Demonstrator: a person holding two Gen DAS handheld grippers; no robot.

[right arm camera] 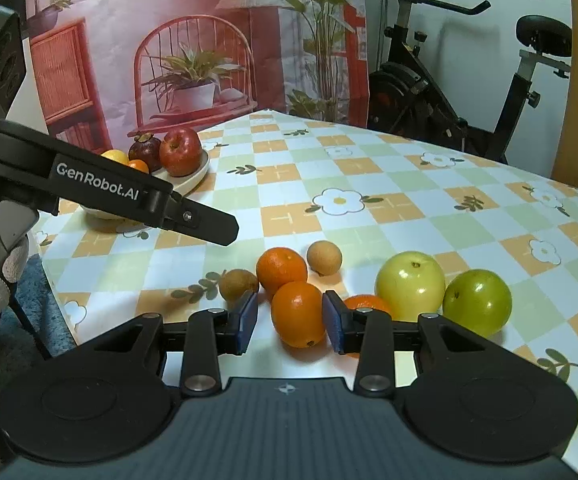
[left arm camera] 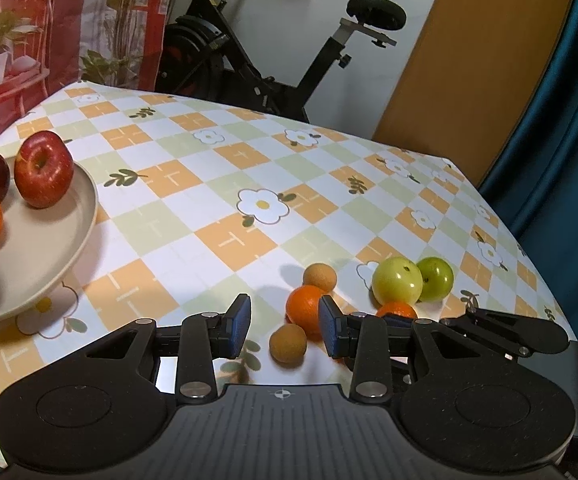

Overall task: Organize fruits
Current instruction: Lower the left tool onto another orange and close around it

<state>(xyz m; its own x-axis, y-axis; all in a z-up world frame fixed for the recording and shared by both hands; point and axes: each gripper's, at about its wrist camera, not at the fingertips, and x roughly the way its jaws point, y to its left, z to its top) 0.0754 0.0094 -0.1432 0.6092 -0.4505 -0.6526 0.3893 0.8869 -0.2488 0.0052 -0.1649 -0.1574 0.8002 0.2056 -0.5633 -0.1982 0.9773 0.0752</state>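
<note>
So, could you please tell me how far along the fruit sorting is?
Partly done: the red apple and mangosteen sit on the plate. The right gripper, jaws open, brackets an orange. Green apples, more oranges and small brown fruits remain on the table.

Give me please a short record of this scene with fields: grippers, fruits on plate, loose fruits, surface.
left gripper: open, holds nothing, over a small brown fruit
right gripper: open, around the near orange, not closed on it
plate: red apple, mangosteen, small orange fruit
loose fruits: yellow-green apple, green apple, oranges, small brown fruits
surface: checkered tablecloth
</note>
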